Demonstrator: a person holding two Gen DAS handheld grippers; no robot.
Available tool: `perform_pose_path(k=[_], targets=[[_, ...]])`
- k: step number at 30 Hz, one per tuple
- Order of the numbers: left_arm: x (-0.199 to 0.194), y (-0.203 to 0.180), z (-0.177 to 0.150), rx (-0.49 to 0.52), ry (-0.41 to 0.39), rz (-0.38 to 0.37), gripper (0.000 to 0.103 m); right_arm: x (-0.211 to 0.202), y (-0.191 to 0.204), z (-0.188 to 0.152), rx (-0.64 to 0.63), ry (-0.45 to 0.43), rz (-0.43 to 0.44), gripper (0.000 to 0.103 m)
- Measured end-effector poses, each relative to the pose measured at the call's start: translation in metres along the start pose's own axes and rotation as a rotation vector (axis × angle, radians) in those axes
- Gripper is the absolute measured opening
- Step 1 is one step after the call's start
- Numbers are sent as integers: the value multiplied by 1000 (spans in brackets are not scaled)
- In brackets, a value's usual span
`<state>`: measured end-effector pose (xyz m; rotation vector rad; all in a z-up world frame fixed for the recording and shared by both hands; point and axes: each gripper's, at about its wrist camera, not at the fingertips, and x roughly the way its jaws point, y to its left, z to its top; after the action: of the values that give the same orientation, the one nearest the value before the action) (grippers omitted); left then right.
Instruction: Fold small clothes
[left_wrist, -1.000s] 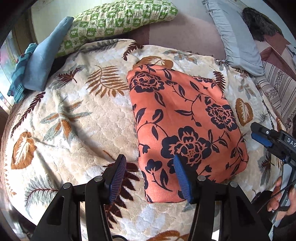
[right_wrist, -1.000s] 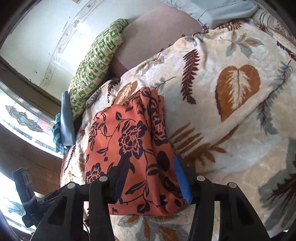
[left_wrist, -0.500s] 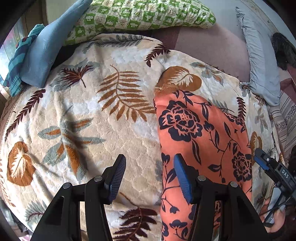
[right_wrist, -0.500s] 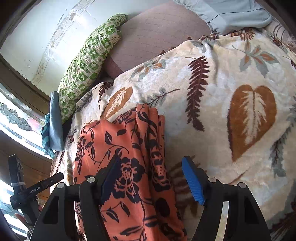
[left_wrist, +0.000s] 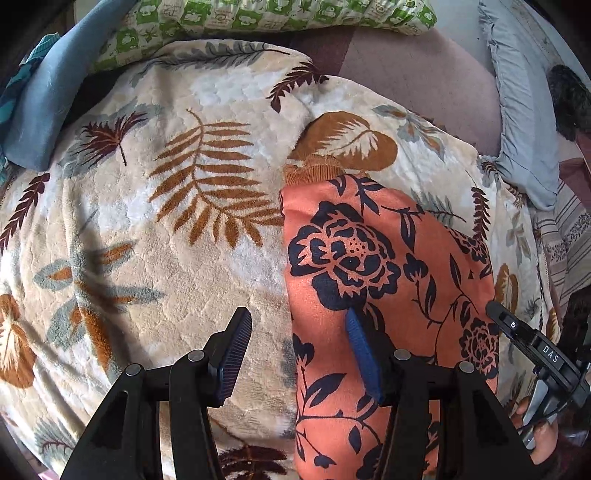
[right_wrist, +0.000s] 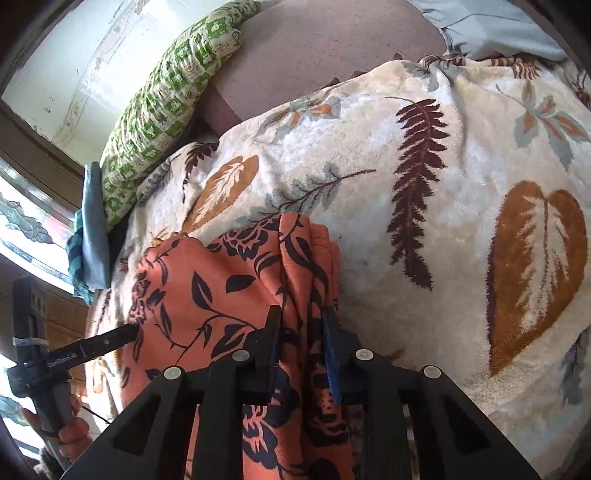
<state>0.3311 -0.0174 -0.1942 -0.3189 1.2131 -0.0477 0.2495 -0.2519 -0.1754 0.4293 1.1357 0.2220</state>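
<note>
Right gripper (right_wrist: 301, 350) clamped on a bunched edge of the orange flowered garment (left_wrist: 388, 295), jaws nearly together with cloth between. Left gripper (left_wrist: 295, 354) open, jaws wide apart straddling the garment's left edge, holding nothing. Garment lies on the leaf-print blanket (left_wrist: 166, 221), already a narrow, layered rectangle, a tan ribbed cuff (left_wrist: 314, 171) sticking out at its far end. Judgement: mostly folded; one more fold or tidy-up left, likely taking the pinched edge across. Green pillow (right_wrist: 166, 99) well beyond the garment.

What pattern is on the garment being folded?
Orange garment with dark navy flowers and leaves; clearest in the left wrist view.
</note>
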Motion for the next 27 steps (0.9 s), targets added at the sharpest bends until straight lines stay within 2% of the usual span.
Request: perform_pose_path(k=[2,4,6,9,11,13,15,17,19,22,25,27], targets=[[-5,9,-9,-13,15,-78,54,-8,-9,-6,50,15,72,34],[0,16,-21,-53,46,-182,55,-12,-18,-15,71,32,147,59],[16,19,-30,-74,87,-244,59,-10,-22,-27,56,49,153,65],[39,17,-33,-100,143,-249,62,11,-25,-43,64,124,171,65],[38,17,-30,-105,132,-252,60,15,-25,-49,81,109,204,63],[28,17,-26,-91,106,-254,43,10,-19,-49,66,95,223,42],[13,20,-22,-108,79,-298,40,-2,-11,-46,29,64,229,35],[-9,20,-16,-121,6,-326,40,-15,-4,-39,32,30,260,34],[-27,16,-7,-103,-66,-302,40,-24,6,-28,36,-11,294,34],[-30,18,6,-90,-92,-266,41,-31,18,-11,27,-67,318,32],[0,14,9,-65,-48,-151,42,-15,24,-3,-16,-67,242,32],[23,16,1,-39,13,-80,42,10,24,-7,-57,-16,122,33]])
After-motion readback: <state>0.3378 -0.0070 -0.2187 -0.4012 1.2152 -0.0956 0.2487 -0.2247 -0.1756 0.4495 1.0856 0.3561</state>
